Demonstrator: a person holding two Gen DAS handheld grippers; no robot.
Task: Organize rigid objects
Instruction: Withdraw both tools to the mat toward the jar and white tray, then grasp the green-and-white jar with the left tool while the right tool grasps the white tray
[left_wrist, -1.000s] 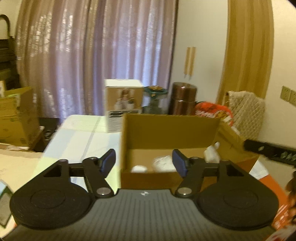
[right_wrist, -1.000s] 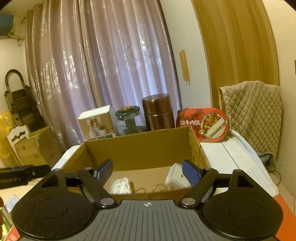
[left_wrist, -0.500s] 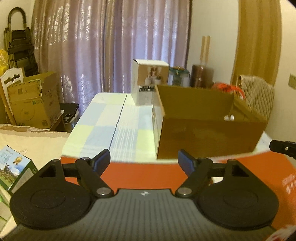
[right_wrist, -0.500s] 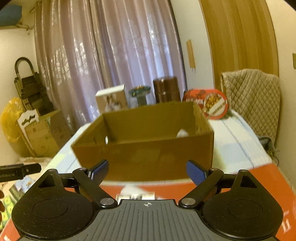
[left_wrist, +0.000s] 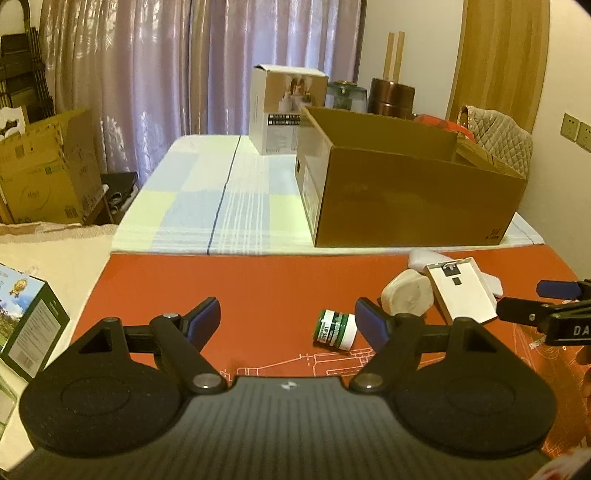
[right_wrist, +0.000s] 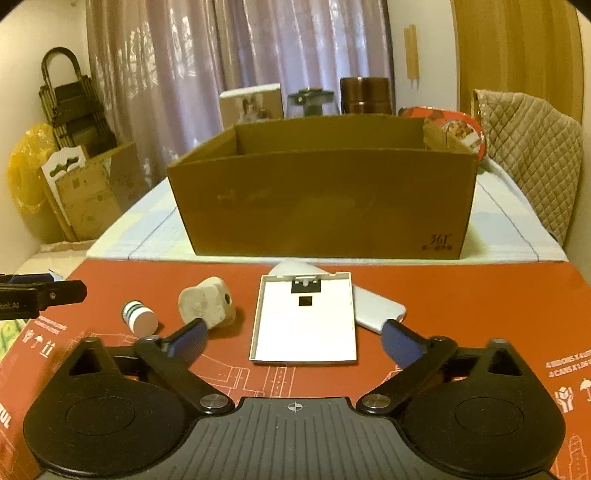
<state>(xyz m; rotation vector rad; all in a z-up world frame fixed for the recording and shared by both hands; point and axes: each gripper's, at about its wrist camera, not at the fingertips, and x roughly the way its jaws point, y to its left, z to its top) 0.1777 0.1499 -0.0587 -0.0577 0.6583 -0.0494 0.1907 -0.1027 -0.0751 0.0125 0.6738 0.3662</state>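
box (right_wrist: 321, 203) at back on cloth (left_wrist: 207, 206) | mat (right_wrist: 461, 295) in front | on mat, left to right: little jar (right_wrist: 138, 319), plug (right_wrist: 207, 308), flat tray (right_wrist: 304, 319) | remote (right_wrist: 375, 312) partly under tray

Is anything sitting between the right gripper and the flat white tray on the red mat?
Nothing visible. The right gripper is open, with the white tray lying flat directly ahead between its fingers. The white plug and the green-banded bottle lie off to its left, and a grey flat piece sticks out from under the tray's right edge.
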